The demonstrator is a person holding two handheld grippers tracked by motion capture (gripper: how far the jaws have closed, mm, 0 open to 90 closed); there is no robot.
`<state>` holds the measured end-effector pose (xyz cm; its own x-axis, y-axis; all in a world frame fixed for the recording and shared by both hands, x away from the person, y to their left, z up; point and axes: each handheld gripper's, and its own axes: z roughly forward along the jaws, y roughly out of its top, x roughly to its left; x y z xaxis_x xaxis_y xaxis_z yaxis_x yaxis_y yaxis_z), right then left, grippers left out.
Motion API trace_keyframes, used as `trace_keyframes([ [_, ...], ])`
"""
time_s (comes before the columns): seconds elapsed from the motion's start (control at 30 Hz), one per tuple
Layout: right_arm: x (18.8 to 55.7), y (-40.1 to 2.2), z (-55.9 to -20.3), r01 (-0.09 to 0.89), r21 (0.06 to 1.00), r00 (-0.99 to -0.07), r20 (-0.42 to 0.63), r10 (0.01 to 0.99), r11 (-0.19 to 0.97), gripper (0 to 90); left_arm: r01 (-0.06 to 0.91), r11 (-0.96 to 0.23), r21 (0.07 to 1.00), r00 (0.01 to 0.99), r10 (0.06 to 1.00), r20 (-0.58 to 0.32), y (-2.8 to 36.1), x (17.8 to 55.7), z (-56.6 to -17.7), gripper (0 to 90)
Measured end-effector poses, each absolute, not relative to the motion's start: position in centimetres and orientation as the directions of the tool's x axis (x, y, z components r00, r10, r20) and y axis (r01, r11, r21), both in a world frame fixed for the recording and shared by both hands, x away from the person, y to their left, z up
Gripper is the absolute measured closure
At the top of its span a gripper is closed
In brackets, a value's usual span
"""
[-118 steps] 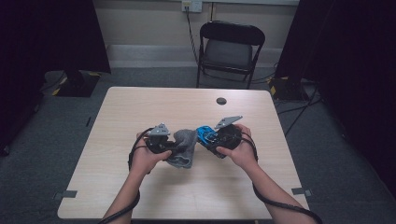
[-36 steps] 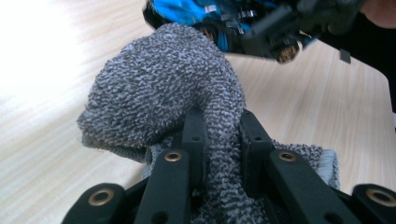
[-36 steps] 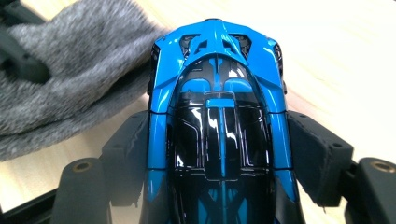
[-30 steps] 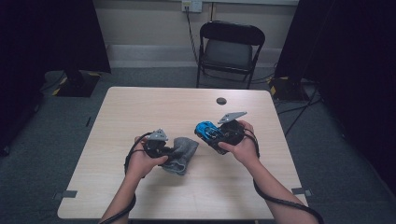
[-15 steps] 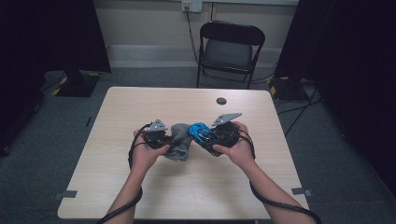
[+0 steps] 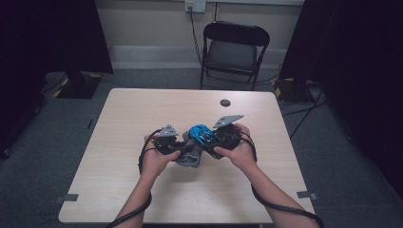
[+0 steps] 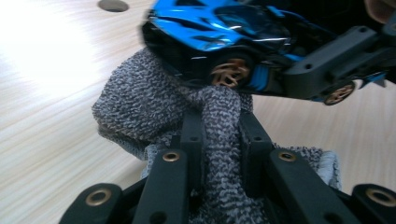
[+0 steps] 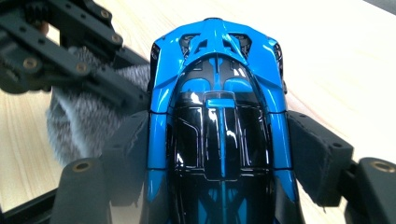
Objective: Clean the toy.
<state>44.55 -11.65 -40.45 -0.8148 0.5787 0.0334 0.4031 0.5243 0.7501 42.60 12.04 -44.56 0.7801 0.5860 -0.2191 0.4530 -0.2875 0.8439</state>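
The left gripper (image 7: 219, 154) pinches a fold of grey cloth (image 7: 140, 107) tight; the right gripper (image 8: 219, 158) clamps a blue toy car (image 8: 217, 93) touching the cloth.

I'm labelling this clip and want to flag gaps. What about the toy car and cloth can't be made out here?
- Blue toy car: its rear is cut off by the bottom edge in the right gripper view.
- Car's far side in the left gripper view: hidden by its own body.
- Grey cloth: in the high view, mostly hidden under the grippers and hands.
- Small dark disc on the table: too small to identify.

black tongs (image 7: 219, 140) (brass-ringed screws)
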Motion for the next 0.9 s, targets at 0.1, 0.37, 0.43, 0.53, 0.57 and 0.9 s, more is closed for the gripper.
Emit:
trace_keyframes([
  [0.1, 44.7, -11.5, -40.4, 0.406, 0.751, -0.812, 0.034, 0.583, 0.521, 28.2, 0.452, -0.285, 0.845, 0.784, 0.579, -0.224, 11.7, 42.5, -44.7, 75.7],
  [0.37, 45.0, -11.1, -40.6, 0.421, 0.749, -0.806, 0.051, 0.59, 0.511, 28.2, 0.449, -0.287, 0.846, 0.799, 0.553, -0.236, 10.4, 41.9, -45.4, 75.7],
  [0.43, 45.1, -11.0, -40.6, 0.424, 0.75, -0.804, 0.053, 0.593, 0.508, 28.2, 0.452, -0.277, 0.848, 0.799, 0.548, -0.246, 10.1, 41.8, -45.5, 75.7],
  [0.53, 45.3, -10.8, -40.5, 0.436, 0.747, -0.796, 0.059, 0.602, 0.502, 28.2, 0.449, -0.276, 0.85, 0.804, 0.54, -0.25, 9.7, 41.7, -45.7, 75.7],
  [0.57, 45.4, -10.7, -40.5, 0.436, 0.747, -0.795, 0.058, 0.604, 0.503, 28.2, 0.45, -0.275, 0.85, 0.805, 0.536, -0.253, 9.6, 41.6, -45.8, 75.7],
  [0.9, 46.0, -10.3, -40.5, 0.451, 0.746, -0.783, 0.066, 0.619, 0.49, 28.2, 0.443, -0.287, 0.849, 0.823, 0.507, -0.258, 8.7, 41.1, -46.0, 75.7],
])
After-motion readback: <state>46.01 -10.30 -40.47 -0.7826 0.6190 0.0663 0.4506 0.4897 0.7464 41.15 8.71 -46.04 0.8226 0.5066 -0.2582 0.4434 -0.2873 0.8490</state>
